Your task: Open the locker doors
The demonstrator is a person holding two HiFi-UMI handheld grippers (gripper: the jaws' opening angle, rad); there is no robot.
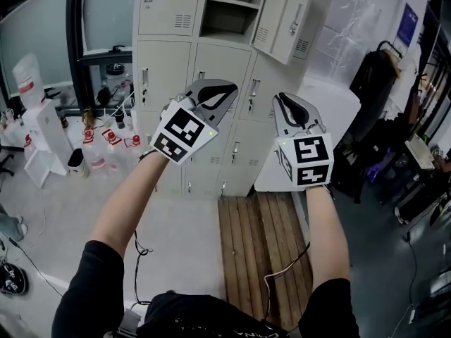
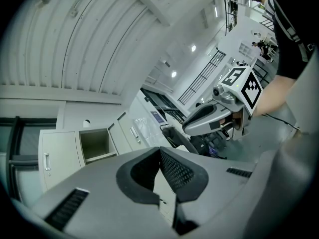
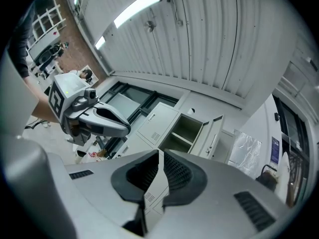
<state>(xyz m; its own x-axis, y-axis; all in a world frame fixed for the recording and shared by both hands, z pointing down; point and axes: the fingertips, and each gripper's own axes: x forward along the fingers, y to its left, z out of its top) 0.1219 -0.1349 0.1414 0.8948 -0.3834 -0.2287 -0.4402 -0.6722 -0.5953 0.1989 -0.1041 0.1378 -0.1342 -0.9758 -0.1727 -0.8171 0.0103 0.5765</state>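
A bank of beige lockers [image 1: 211, 62] stands ahead in the head view. In its top row one compartment [image 1: 229, 5] is open, with its door [image 1: 289, 20] swung out to the right. The door [image 1: 165, 5] to its left and the doors in the rows below are closed. My left gripper [image 1: 231, 90] is raised in front of the middle row, shut, with nothing in it. My right gripper [image 1: 283, 101] is beside it, also shut and empty. Neither touches a locker. The open compartment [image 3: 185, 132] also shows in the right gripper view, above the meeting jaws.
A wooden pallet [image 1: 261, 245] lies on the floor in front of the lockers. Bottles and white containers [image 1: 99, 143] crowd the left side. Black bags and a rack [image 1: 373, 76] stand at the right. A cable [image 1: 282, 273] trails over the pallet.
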